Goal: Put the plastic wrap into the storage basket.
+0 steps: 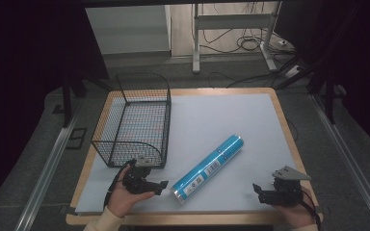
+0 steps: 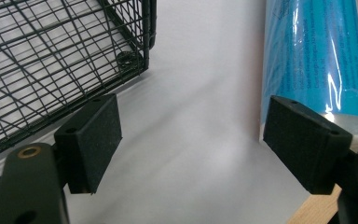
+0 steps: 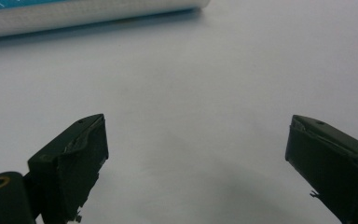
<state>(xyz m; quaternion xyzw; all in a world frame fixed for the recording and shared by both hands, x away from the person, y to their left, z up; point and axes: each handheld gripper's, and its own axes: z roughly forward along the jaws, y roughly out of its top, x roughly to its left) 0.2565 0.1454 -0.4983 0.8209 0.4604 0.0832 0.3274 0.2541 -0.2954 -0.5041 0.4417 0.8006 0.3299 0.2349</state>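
Note:
A long blue tube (image 1: 210, 168) with a silver end and a white label lies diagonally on the pale mat, right of a black wire basket (image 1: 133, 120). My left gripper (image 1: 157, 186) rests near the mat's front edge, between the basket's near corner and the tube's near end. In the left gripper view it (image 2: 191, 135) is open and holds nothing, with the basket (image 2: 51, 51) to the left and the tube (image 2: 312, 56) just beyond the right jaw. My right gripper (image 1: 259, 191) sits at the front right, open over bare mat (image 3: 196, 149). The tube (image 3: 74, 16) lies farther off.
The mat (image 1: 221, 115) covers a wooden table whose edge (image 1: 289, 139) shows round it. The basket holds nothing. Behind the table stand a white desk frame (image 1: 231, 29) and loose cables (image 1: 250, 45) on the floor. Metal rails (image 1: 48, 168) run along both sides.

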